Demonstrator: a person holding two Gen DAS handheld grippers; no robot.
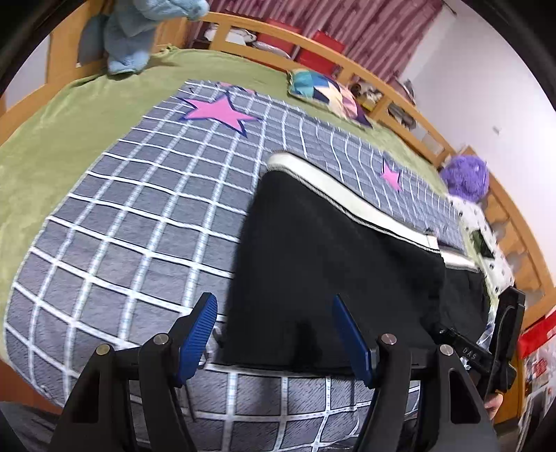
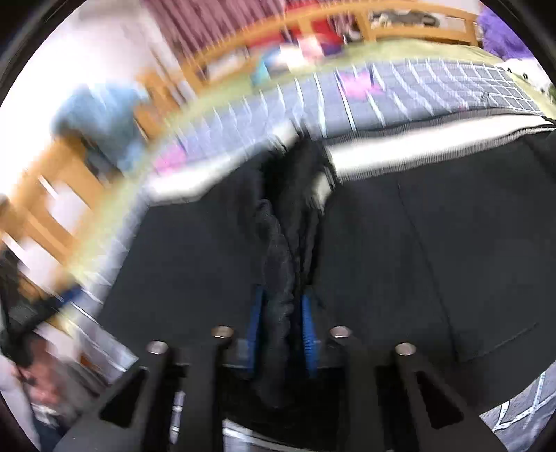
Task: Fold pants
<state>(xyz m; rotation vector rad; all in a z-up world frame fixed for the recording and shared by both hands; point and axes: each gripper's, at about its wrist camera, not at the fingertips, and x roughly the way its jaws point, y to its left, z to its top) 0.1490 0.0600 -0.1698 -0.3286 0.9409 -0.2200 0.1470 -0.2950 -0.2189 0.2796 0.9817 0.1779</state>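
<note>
Black pants [image 1: 330,264] with a white side stripe [image 1: 333,187] lie on a grey checked blanket [image 1: 146,215]. My left gripper [image 1: 274,316] is open, its blue pads either side of the pants' near edge, just above the fabric. The right gripper shows at the far right of the left wrist view [image 1: 500,344], at the pants' right end. In the right wrist view my right gripper [image 2: 283,313] is shut on a bunched fold of the black pants [image 2: 399,250], lifted off the blanket; that view is motion-blurred.
The blanket has pink stars [image 1: 219,111] and lies on a green bedspread [image 1: 69,114] in a wooden bed frame [image 1: 410,114]. A blue plush toy [image 1: 139,31], a patchwork cushion [image 1: 330,94], a purple fluffy thing [image 1: 465,177] and a spotted white item [image 1: 486,236] sit along the edges.
</note>
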